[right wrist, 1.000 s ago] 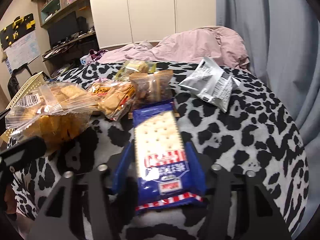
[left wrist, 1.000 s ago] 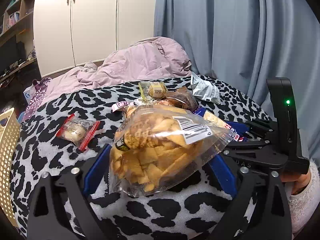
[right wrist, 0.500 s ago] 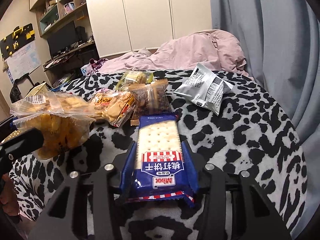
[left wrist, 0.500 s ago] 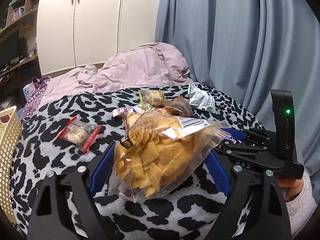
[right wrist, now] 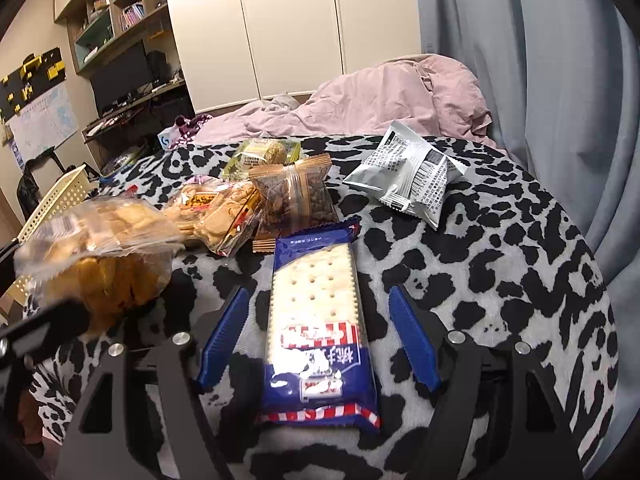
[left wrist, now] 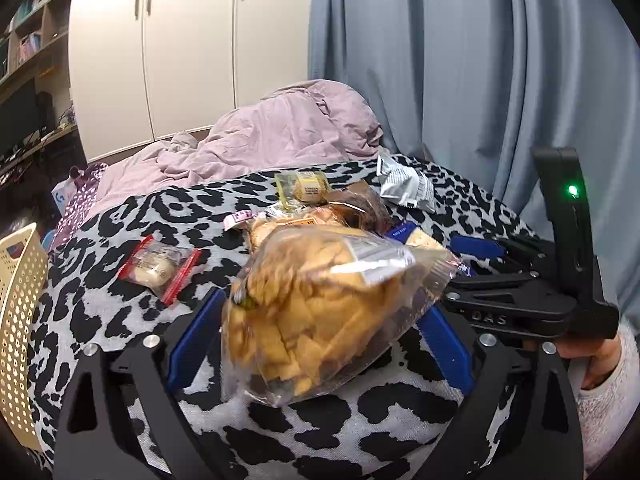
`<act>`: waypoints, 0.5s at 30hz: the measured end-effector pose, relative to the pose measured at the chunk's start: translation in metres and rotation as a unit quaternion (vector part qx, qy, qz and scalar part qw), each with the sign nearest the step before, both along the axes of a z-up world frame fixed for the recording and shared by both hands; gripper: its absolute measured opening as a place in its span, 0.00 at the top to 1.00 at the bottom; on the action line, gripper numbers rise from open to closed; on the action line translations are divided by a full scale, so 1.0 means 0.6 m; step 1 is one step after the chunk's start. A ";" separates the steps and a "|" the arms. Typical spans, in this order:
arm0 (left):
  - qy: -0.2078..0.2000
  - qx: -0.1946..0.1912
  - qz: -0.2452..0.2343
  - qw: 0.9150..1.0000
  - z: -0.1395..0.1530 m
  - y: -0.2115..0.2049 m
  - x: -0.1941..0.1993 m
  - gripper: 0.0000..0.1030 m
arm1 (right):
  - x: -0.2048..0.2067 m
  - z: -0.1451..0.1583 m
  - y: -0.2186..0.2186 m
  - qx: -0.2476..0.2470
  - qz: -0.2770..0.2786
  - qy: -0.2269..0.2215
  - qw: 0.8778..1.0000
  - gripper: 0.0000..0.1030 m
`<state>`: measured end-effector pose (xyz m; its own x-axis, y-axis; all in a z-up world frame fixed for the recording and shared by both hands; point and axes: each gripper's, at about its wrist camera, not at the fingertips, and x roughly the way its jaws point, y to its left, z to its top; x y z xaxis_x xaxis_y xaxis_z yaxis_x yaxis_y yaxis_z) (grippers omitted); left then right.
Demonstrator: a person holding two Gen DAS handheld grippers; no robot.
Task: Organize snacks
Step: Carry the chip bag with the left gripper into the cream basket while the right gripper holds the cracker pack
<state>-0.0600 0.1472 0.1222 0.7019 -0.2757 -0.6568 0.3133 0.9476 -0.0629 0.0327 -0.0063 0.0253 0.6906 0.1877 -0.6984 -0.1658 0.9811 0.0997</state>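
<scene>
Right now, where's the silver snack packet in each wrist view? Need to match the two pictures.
Left wrist: silver packet upper right of centre, at the far edge of the spotted blanket, behind the snack pile.
Right wrist: silver packet upper right, lying alone on the blanket, right of the pile.
Shared landmark: the pink duvet heaped just behind it in both.

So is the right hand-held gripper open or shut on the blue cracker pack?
Open. Both blue pads stand clear of the cracker pack, with blanket visible in both gaps.
</scene>
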 end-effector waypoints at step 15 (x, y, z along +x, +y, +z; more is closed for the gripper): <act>-0.007 -0.019 0.008 1.000 0.001 0.006 0.007 0.22 | -0.003 -0.001 -0.003 0.000 -0.011 -0.001 1.000 0.57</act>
<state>-0.0557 0.1509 0.1227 0.7156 -0.2878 -0.6365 0.2984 0.9498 -0.0941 0.0309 -0.0081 0.0245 0.6960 0.1715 -0.6973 -0.1436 0.9847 0.0989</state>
